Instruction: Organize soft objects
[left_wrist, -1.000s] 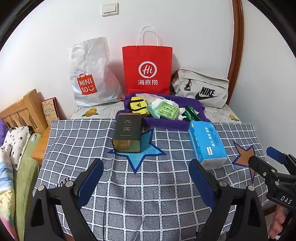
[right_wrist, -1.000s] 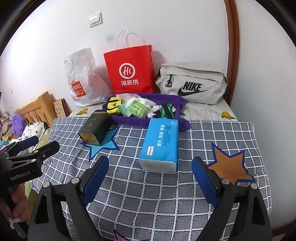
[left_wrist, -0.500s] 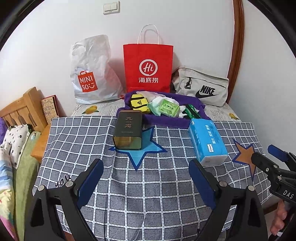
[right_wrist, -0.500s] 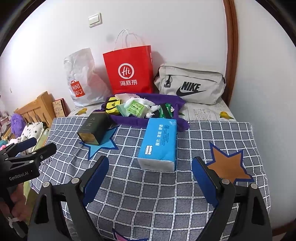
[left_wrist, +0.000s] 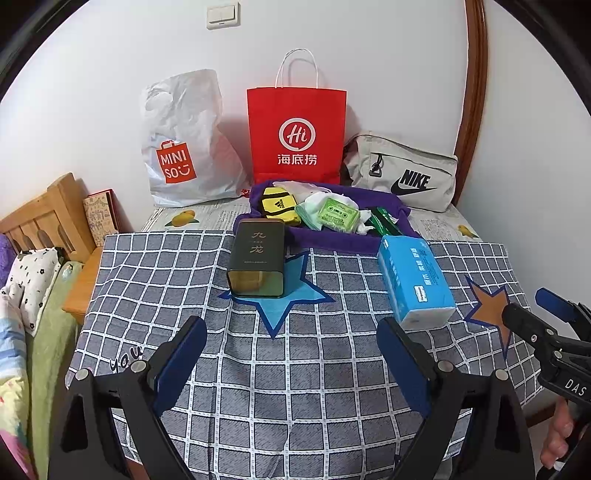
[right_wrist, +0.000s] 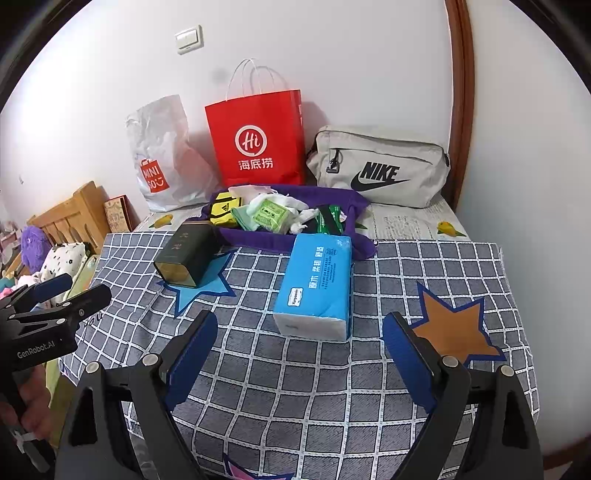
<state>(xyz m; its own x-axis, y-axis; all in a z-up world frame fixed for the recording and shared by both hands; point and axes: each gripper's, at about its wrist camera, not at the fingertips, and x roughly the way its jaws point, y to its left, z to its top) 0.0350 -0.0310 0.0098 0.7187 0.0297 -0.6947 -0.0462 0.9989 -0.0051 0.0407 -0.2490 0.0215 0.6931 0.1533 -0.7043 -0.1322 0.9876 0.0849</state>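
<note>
A blue tissue pack (left_wrist: 413, 280) (right_wrist: 317, 284) lies on the checked cloth (left_wrist: 295, 369), just ahead of both grippers. Left of it a dark tin box (left_wrist: 258, 258) (right_wrist: 188, 256) rests on a blue star. Behind them a purple fabric tray (left_wrist: 332, 242) (right_wrist: 266, 242) holds a yellow-black pouch (left_wrist: 279, 205), a green packet (left_wrist: 338, 214), crumpled white tissue and a dark green pack. My left gripper (left_wrist: 290, 332) (right_wrist: 55, 295) hangs open and empty over the cloth's near part. My right gripper (right_wrist: 301, 325) (left_wrist: 535, 310) is open too, empty, with the tissue pack straight ahead.
Against the wall stand a white plastic bag (left_wrist: 184, 147), a red paper bag (left_wrist: 297, 136) and a grey Nike bag (left_wrist: 402, 173). A wooden headboard (left_wrist: 44, 218) and bedding (left_wrist: 33, 280) lie at the left. The cloth's right edge has an orange star (right_wrist: 450, 328).
</note>
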